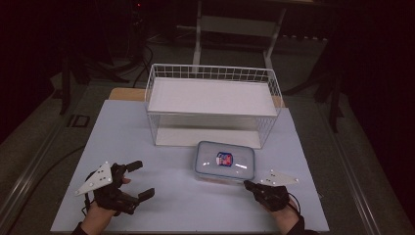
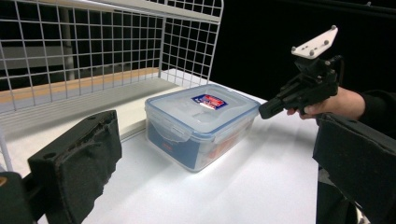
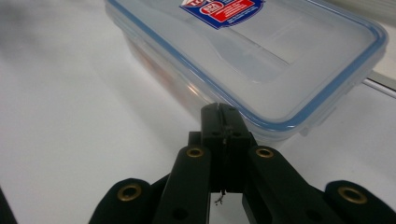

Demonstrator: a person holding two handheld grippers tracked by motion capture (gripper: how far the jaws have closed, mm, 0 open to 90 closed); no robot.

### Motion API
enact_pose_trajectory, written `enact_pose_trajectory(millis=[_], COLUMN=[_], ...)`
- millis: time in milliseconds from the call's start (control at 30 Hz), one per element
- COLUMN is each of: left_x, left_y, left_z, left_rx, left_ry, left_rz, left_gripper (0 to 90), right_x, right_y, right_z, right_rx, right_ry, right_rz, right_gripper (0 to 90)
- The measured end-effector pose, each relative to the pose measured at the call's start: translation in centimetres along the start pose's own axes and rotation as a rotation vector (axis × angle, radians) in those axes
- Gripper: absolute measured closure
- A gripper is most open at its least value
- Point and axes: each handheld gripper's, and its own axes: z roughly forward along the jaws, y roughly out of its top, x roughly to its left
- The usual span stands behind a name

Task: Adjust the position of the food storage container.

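Two grippers sit low over the near half of the table, one on each side of a clear plastic container (image 1: 225, 162) with a blue-edged lid. The right gripper (image 1: 250, 185) has its jaws pressed together with nothing between them, and their tip sits just beside the container's near right corner; from the right gripper view it is hard to say whether tip and wall actually touch. The left gripper (image 1: 140, 180) has its jaws spread wide apart and empty, aimed toward the container from the left, with bare tabletop between them. The container stands flat just in front of a white wire basket (image 1: 213, 104), which rests farther back on the pale table (image 1: 127, 132). Around the table the room is dark, with a grey floor and a metal stand behind. The left gripper view catches the container's side latch and wall, plus the other hand (image 2: 329, 102) holding its gripper; the right gripper view brings the red-and-blue label (image 3: 219, 9) on the lid up close.
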Motion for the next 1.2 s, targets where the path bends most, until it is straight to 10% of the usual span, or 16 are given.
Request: enact_pose_trajectory(millis=[633,1200], left_x=[0.0,-0.1], left_y=[-0.1,-0.1], left_z=[0.1,0.2], left_rx=[0.006,0.005], left_ry=[0.003,0.005], left_rz=[0.004,0.004], left_gripper=[0.9,1.0], right_x=[-4.1,-7.8], right_y=[1.3,1.8], right_z=[-1.9,2.2], right_rx=[-0.077,-0.007], right_ry=[-0.117,-0.172], right_rz=[0.045,0.078], right_gripper=[90.0,90.0])
